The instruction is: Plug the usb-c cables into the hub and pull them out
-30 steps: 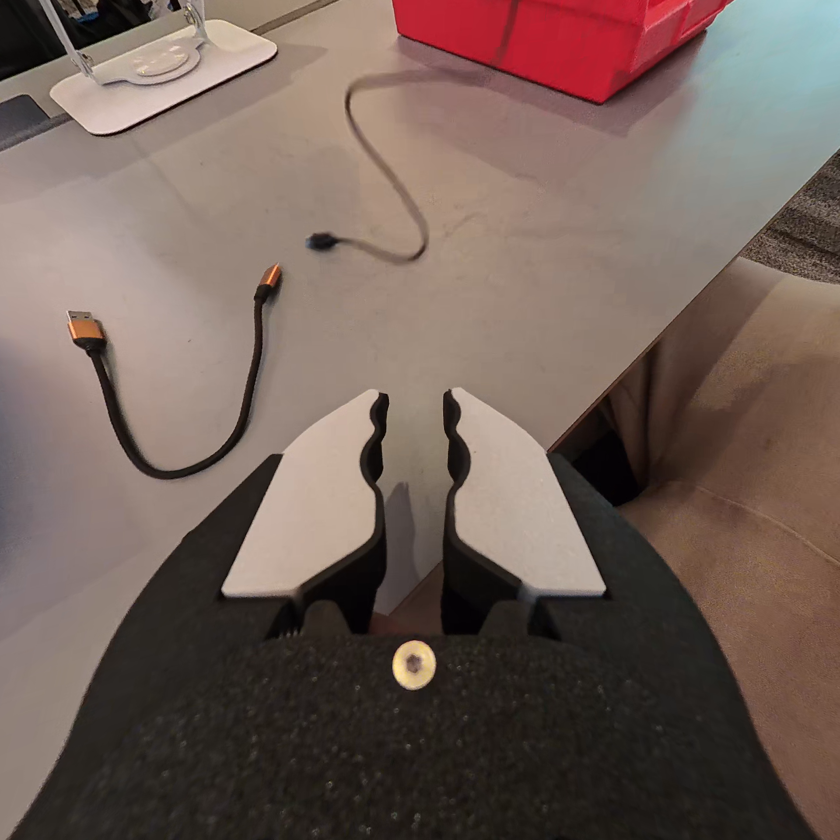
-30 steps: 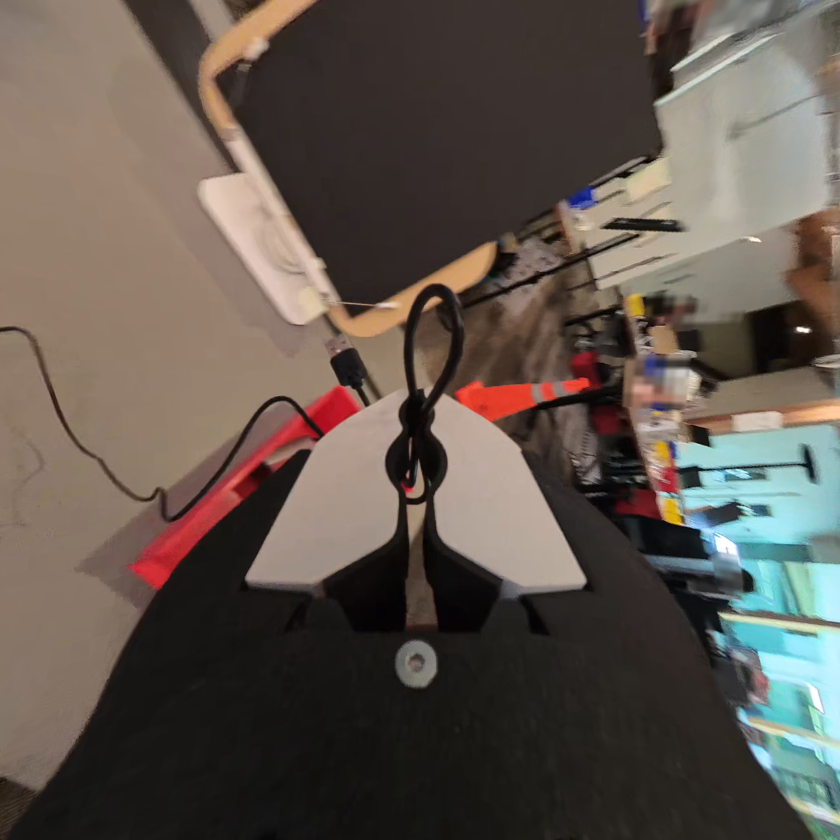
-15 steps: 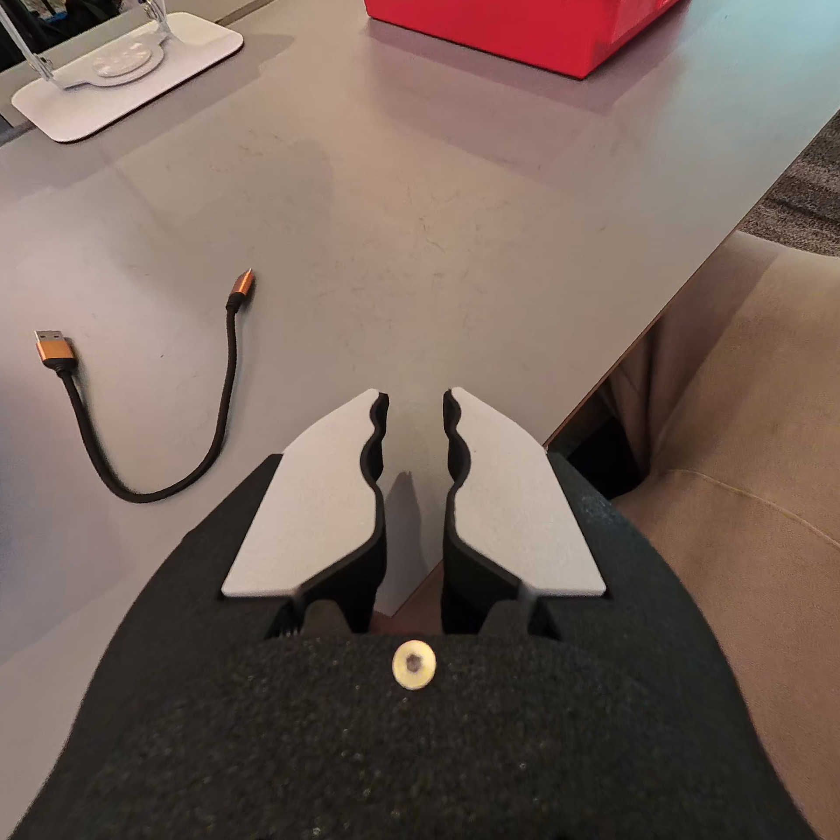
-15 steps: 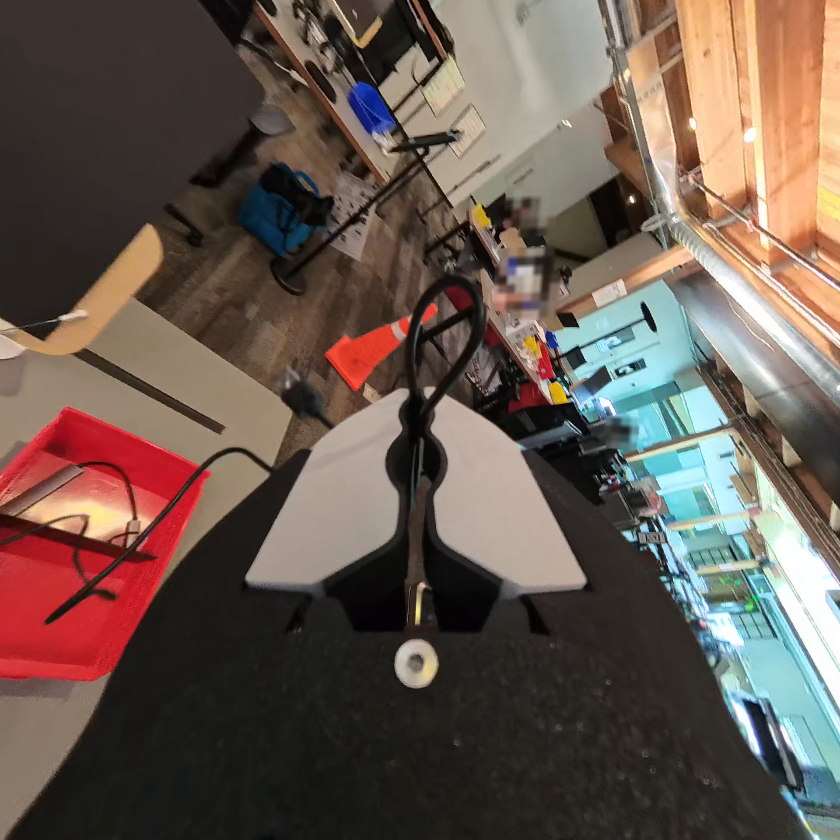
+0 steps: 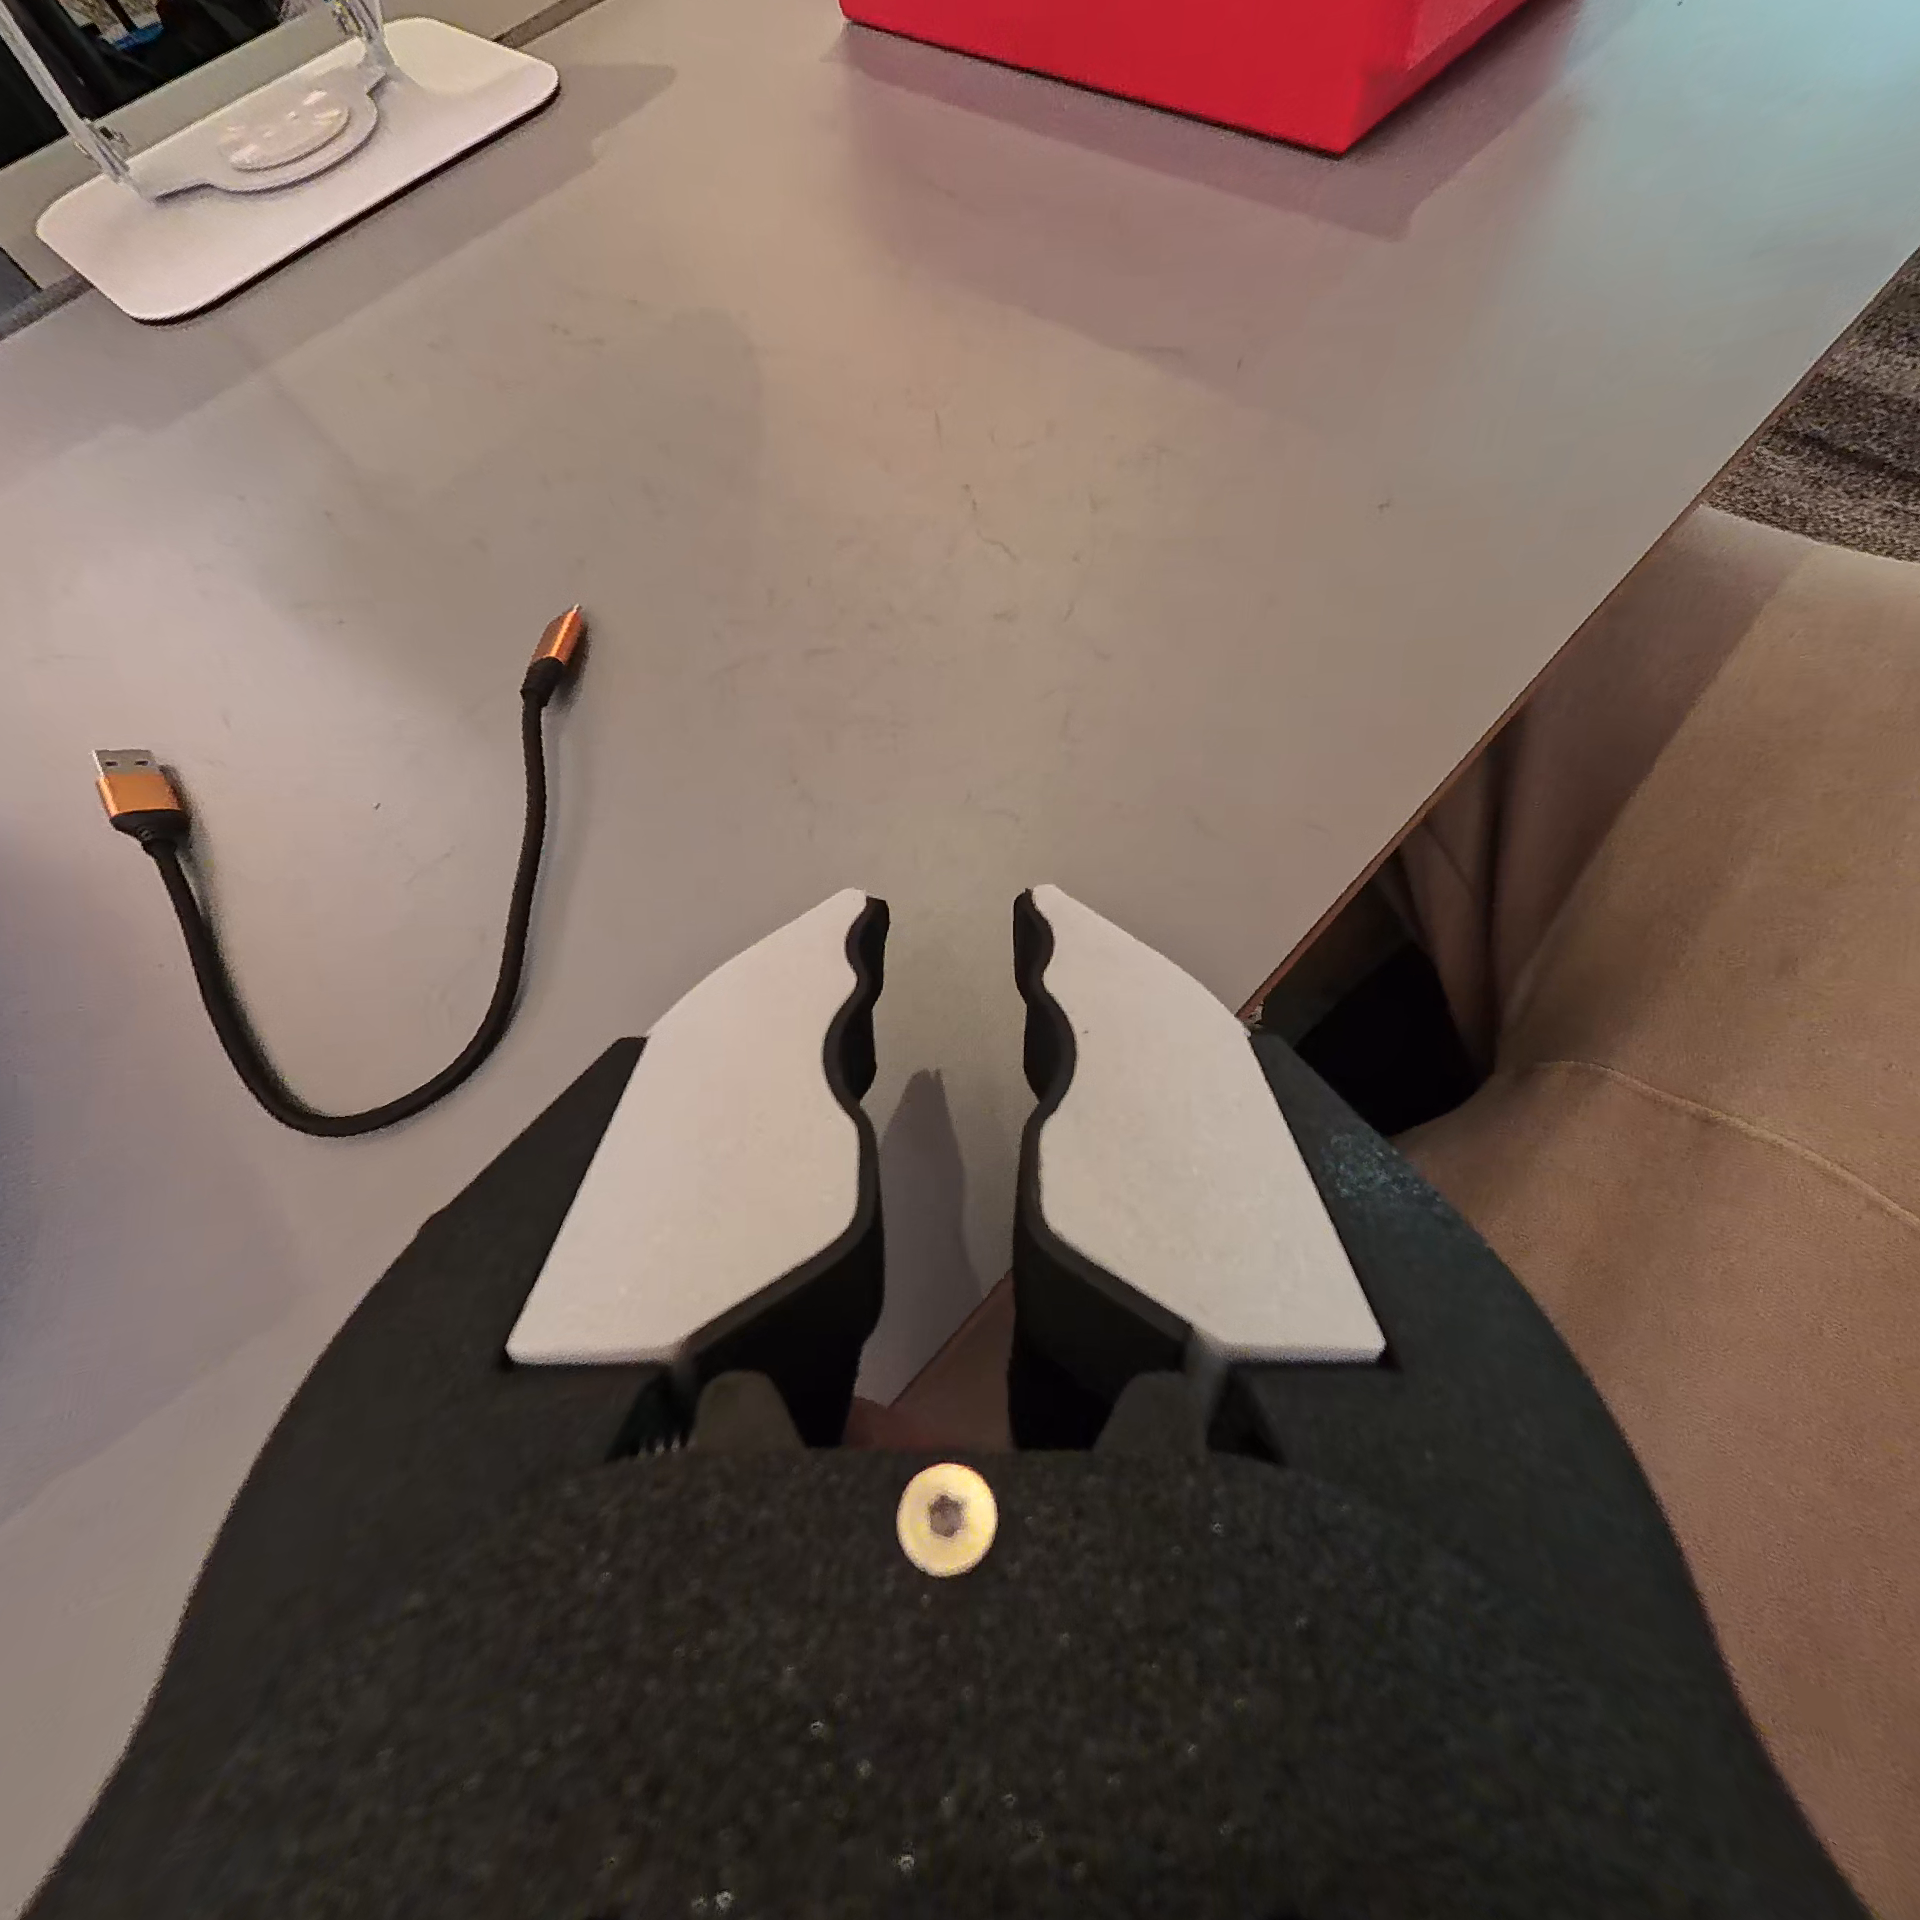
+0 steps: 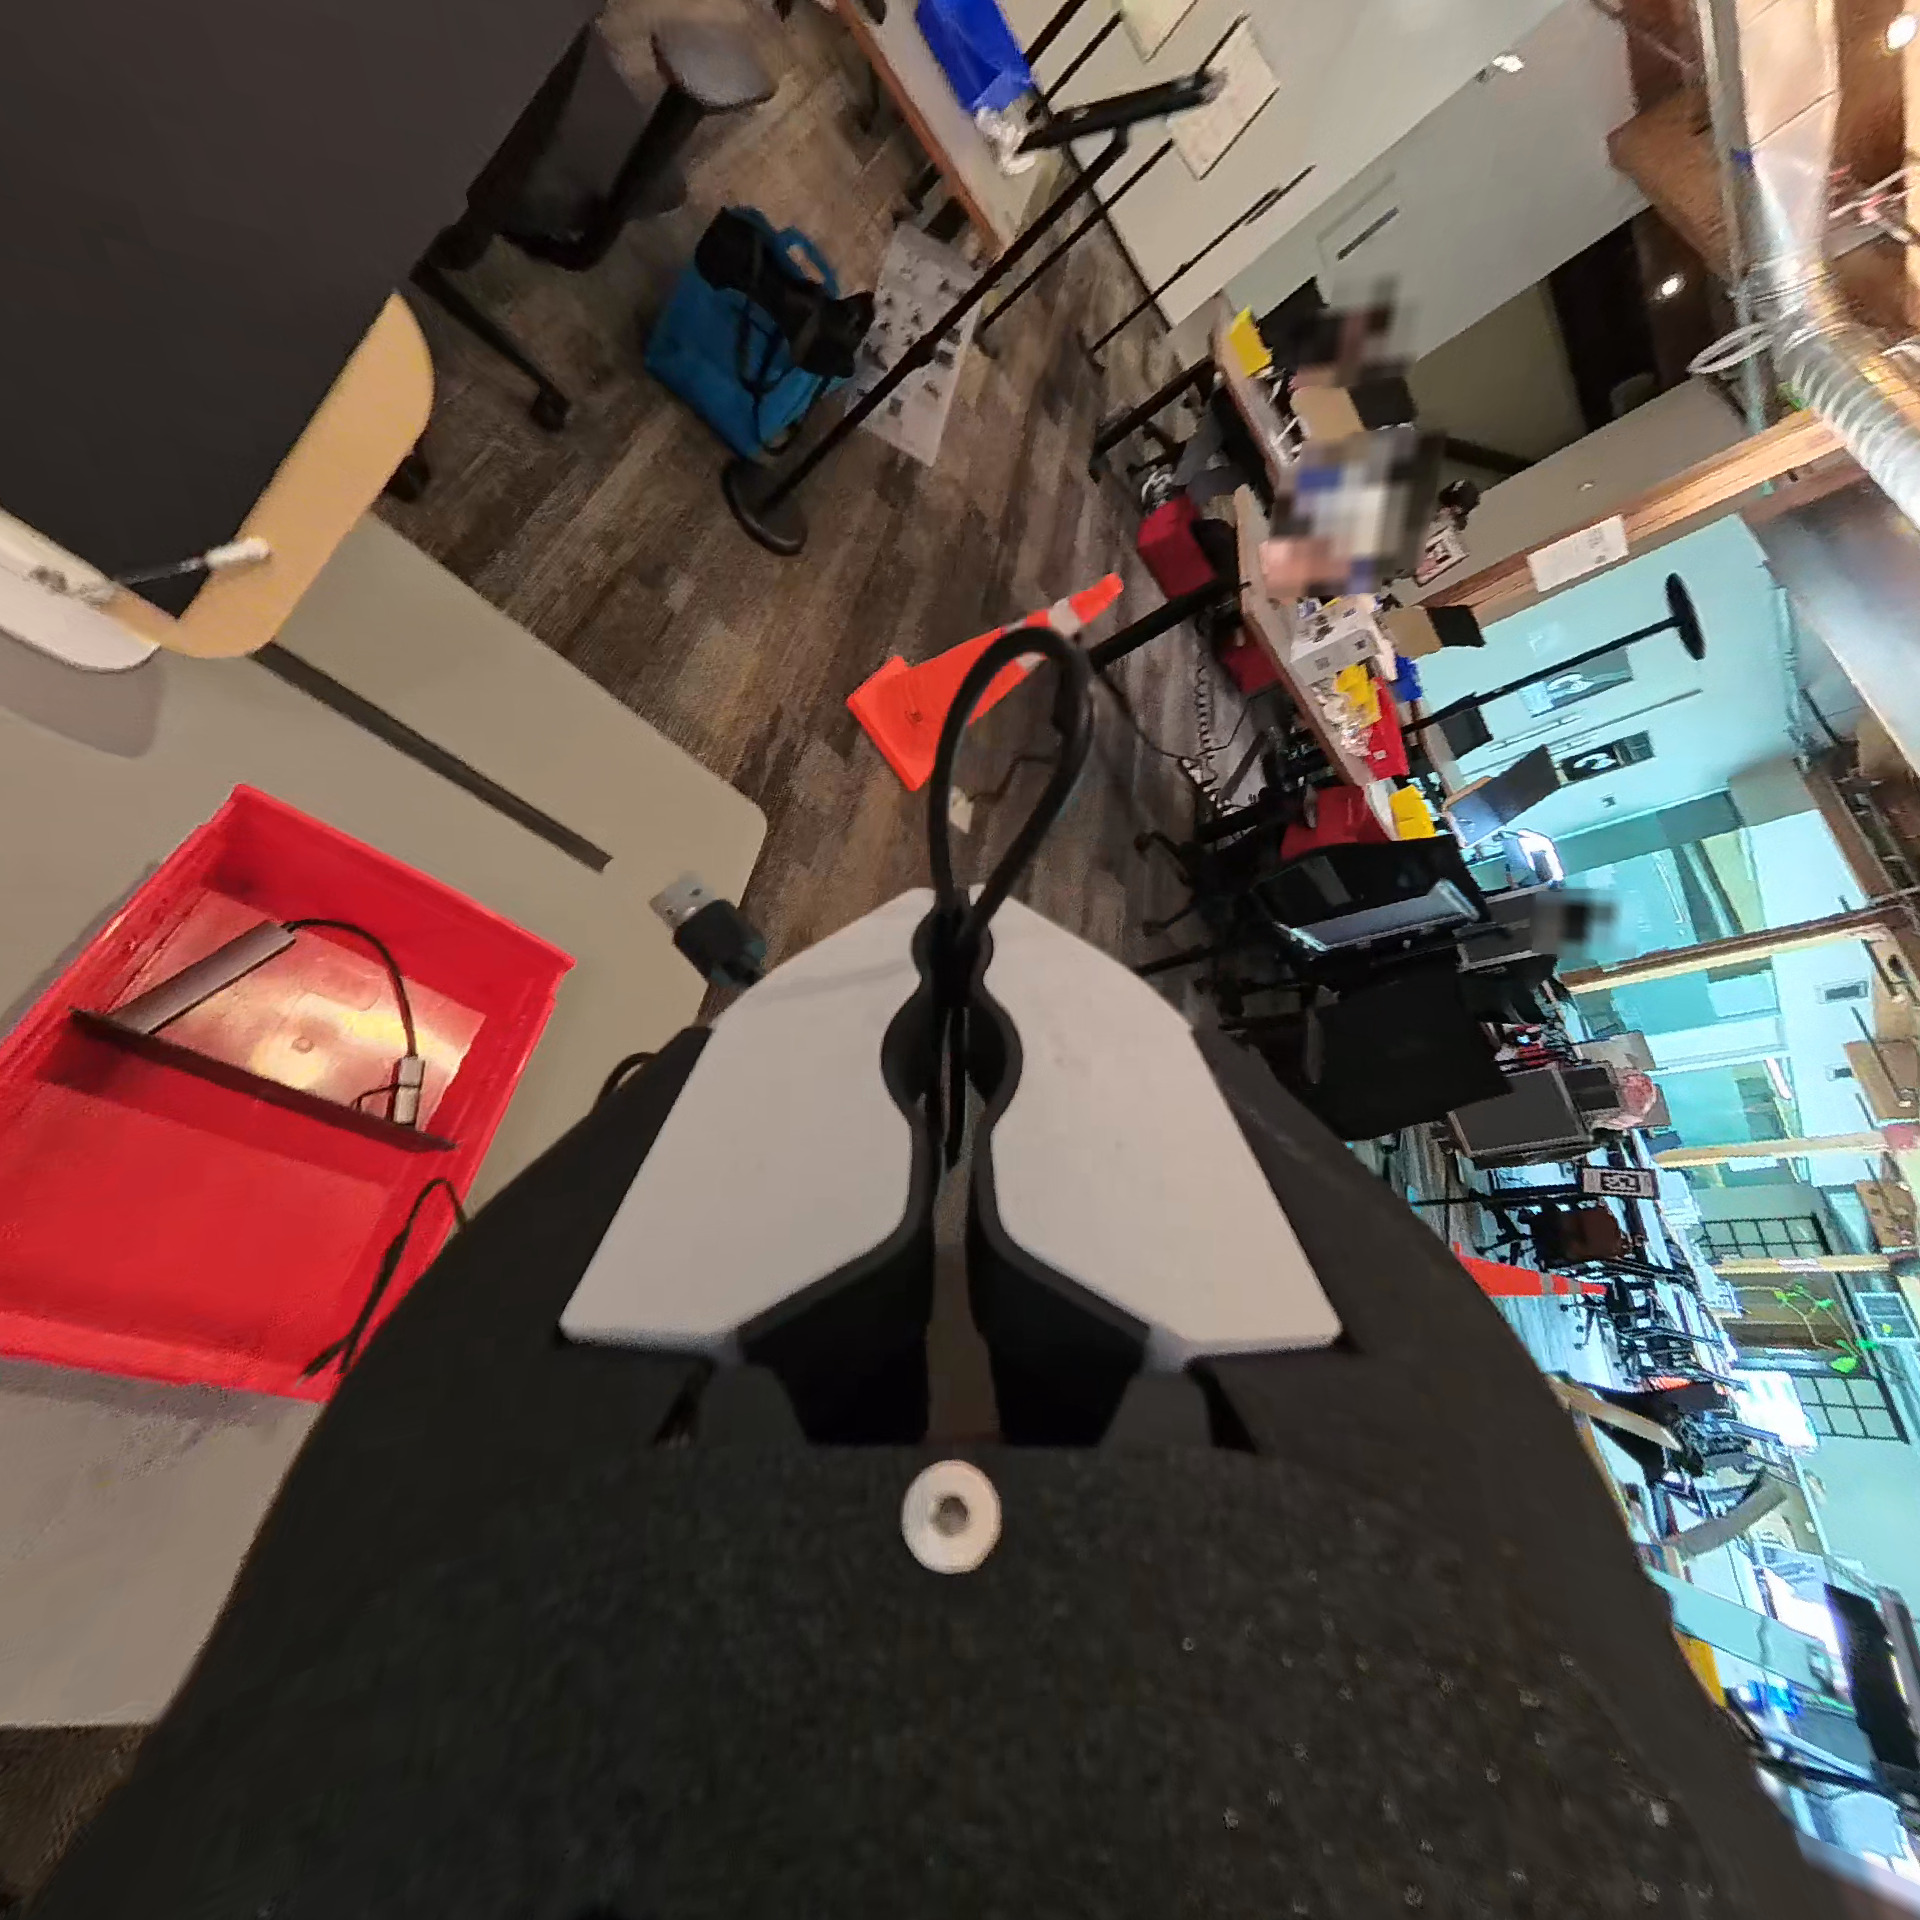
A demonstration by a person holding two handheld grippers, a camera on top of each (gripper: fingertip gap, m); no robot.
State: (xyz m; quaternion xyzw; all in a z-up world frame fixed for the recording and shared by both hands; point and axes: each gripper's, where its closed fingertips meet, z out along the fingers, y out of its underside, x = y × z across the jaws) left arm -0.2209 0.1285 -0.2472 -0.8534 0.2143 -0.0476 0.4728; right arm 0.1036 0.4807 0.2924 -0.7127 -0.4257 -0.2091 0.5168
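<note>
1. Left gripper (image 5: 951,914): jaws parted, nothing between them. It hangs over the near edge of the tabletop (image 5: 935,468). Finger faces are matte pale grey with wavy black inner edges; the body is coarse black foam-like material with a bright screw head at centre.
2. Tabletop: smooth grey laminate, faintly scuffed, with a straight edge running diagonally at right.
3. Short braided cable (image 5: 416,1049): black woven sheath lying in a U on the tabletop, left of the left gripper and apart from it. It has copper-coloured metal shells at both ends, a flat USB-A plug at the far left and a slim small plug at its right tip.
4. Right gripper (image 6: 951,935): closed on a thin black cable (image 6: 1039,727). The smooth round cord sits in the scalloped notch and rises in a narrow loop beyond the fingertips. A USB-A plug (image 6: 707,920) on a black moulded end hangs just left of the gripper.
5. Red bin (image 6: 156,1247): glossy rectangular plastic on the tabletop at left in the right wrist view, split by a dark divider. In the far compartment lies a slim grey metal hub (image 6: 208,982) with a thin dark lead. A second thin black lead trails over the bin's near compartment.
6. White stand base (image 5: 291,177): flat, with rounded corners, at the far left of the tabletop.
7. Orange traffic cone (image 6: 966,675): tipped on the wood-look floor beyond the tabletop.
</note>
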